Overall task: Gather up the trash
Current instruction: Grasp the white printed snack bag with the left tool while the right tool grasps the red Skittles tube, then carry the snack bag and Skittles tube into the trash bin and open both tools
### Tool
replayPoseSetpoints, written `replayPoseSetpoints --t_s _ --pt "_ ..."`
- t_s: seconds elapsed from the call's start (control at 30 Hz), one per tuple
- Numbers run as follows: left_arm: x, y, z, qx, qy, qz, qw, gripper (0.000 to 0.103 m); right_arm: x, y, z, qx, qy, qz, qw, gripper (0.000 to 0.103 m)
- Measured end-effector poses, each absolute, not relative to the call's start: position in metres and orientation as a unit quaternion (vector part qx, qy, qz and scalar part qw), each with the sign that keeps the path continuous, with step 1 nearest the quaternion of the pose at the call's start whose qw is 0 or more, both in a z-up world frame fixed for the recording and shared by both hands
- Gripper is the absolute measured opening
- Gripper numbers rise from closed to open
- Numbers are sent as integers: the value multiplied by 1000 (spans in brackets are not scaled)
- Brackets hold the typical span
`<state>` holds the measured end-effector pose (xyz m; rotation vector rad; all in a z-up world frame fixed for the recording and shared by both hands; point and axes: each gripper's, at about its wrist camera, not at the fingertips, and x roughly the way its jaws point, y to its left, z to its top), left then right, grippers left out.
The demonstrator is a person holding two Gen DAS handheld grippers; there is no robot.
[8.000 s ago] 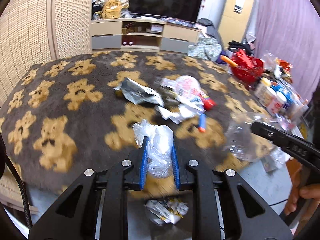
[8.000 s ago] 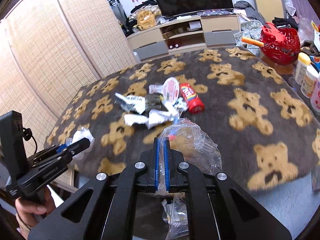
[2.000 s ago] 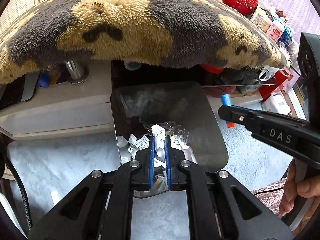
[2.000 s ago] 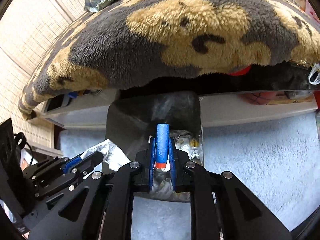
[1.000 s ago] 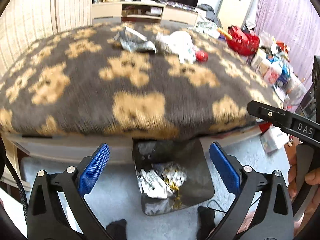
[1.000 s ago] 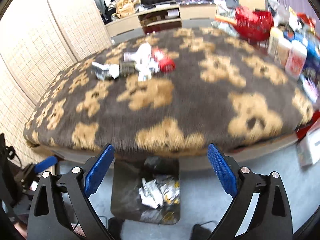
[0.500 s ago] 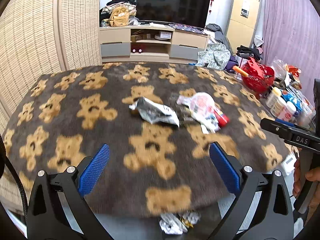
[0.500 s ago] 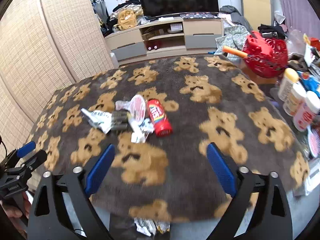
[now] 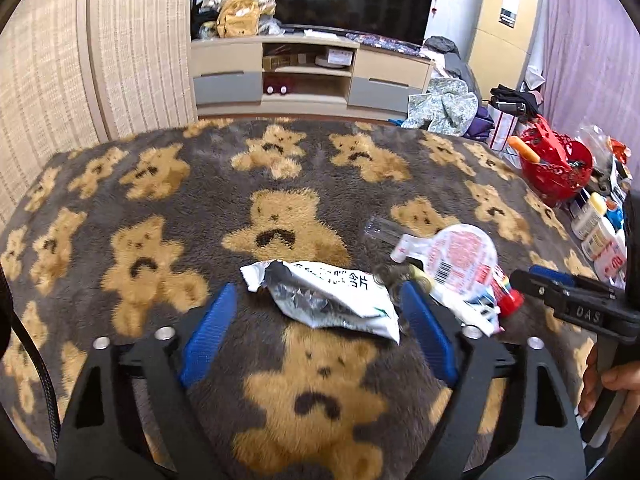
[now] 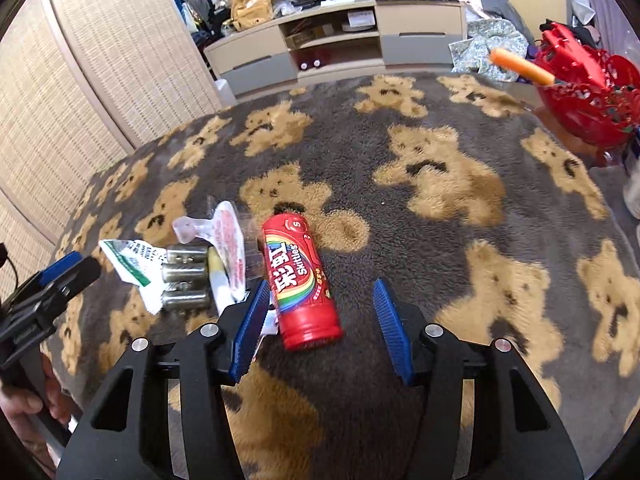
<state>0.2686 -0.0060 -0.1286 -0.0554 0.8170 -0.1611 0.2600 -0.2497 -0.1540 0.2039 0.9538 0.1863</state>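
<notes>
Left gripper point(image 9: 316, 336): spread wide over the bear-print blanket point(image 9: 160, 208), blue pads either side of the foil wrapper point(image 9: 328, 300), nothing pinched.
Foil wrapper: crumpled, white and silver, torn open at its left end, lying flat right between the left gripper's fingers, apart from both pads.
Right gripper point(image 10: 320, 324): wide apart too, down low by the Skittles tube point(image 10: 300, 276), holding nothing.
Skittles tube: red, on its side, cap end nearest the camera, between the right fingers and closer to the left pad; whether it touches that pad is hard to say.
Round lid point(image 9: 464, 256): white with red print and a barcode, peeled-film look, lying just right of the foil wrapper and over the pile's edge.
Batteries point(image 10: 186, 280): a few dull metal cylinders side by side, tucked between the wrapper and the lid in the right wrist view.
Clear plastic scrap point(image 9: 384, 230): just behind the lid, partly under it.
Blanket: grey-brown plush with tan bears, covering the whole tabletop under the trash.
Red basket point(image 10: 588, 92): far right corner, an orange-tipped stick poking out of it.
Bottles point(image 9: 596, 228): white ones clustered at the right edge, well apart from the pile.
TV stand point(image 9: 312, 76): across the room, dark screen above it.
</notes>
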Motion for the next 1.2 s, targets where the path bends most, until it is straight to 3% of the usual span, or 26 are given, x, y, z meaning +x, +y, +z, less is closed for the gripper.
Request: replayPoseSetpoints --t_s 0.27,0.4,0.47,0.53,0.63,0.73,1.2 --pt "293 -18 -151 -27 420 -89 903 64 276 -239 -168 83 471 102 872 56" --pt "296 -23 -160 -17 424 -92 901 43 279 -237 -173 78 471 97 873 56" --pt "296 -23 -164 -19 430 -99 897 26 279 -237 -174 78 471 98 873 53" --pt "296 -24 -165 -17 432 -99 896 19 279 -236 -175 80 473 102 871 38" --pt "293 -24 -164 -15 428 -100 898 14 275 -232 -174 69 474 102 872 38" --pt "289 -22 -160 -16 426 -101 899 0 267 -235 -168 69 470 96 874 38" --pt "217 -22 -112 -15 395 -114 911 0 194 -258 -119 67 428 70 899 38"
